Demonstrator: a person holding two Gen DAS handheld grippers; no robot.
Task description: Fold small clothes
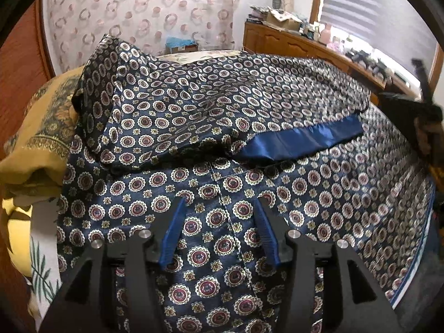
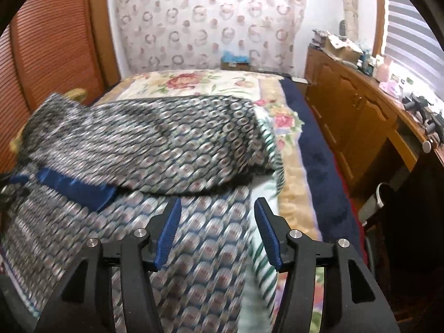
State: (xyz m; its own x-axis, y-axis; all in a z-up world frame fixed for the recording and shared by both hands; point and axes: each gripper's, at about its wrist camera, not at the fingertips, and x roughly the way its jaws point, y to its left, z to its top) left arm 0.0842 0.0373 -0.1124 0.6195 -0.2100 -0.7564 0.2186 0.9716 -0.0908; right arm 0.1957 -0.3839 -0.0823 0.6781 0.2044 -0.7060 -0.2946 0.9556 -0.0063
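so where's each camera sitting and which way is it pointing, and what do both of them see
Left wrist: sits on the left gripper, looks forward and down over the patterned garment, the mustard cloth at left; its own open blue-padded fingers show, and the blurred right gripper at the right edge.
Right wrist: sits on the right gripper, looks along the garment's right edge and the floral bedspread; only its own open fingers show.
Shared: the garment's folded-over part with blue lining, the ring-print curtain, the wooden cabinet.
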